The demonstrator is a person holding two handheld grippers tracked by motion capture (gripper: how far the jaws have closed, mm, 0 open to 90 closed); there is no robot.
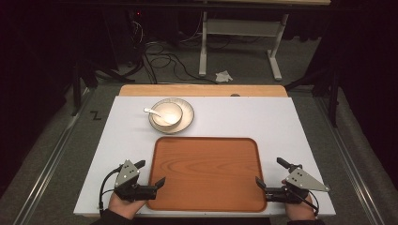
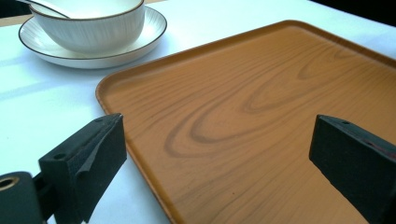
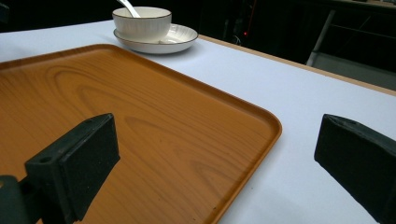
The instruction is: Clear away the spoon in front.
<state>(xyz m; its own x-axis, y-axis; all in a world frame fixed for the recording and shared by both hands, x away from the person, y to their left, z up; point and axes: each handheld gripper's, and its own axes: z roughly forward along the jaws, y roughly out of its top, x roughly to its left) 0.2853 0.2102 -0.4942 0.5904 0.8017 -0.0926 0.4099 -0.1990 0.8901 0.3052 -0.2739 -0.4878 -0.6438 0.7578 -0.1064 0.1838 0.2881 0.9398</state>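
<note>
An orange-brown wooden tray (image 1: 206, 173) lies bare at the near middle of the white table (image 1: 244, 117). Behind it a white bowl (image 1: 166, 114) with a white spoon (image 1: 151, 111) in it sits on a ribbed plate (image 1: 187, 111). My left gripper (image 1: 151, 172) is open and straddles the tray's left edge (image 2: 261, 93), one jaw over the table and one over the tray. My right gripper (image 1: 269, 171) is open in the same way across the tray's right edge (image 3: 116, 107). The bowl (image 2: 88, 25) and plate (image 2: 140, 39) stand beyond the tray's far corner, and the right gripper view has the bowl (image 3: 142, 23) farther off.
A wooden strip (image 1: 202, 90) runs along the table's far edge. On the floor beyond are black cables (image 1: 164, 56), a white desk frame (image 1: 239, 33) and a crumpled white paper (image 1: 224, 76). Bare white tabletop lies to the left and right of the tray.
</note>
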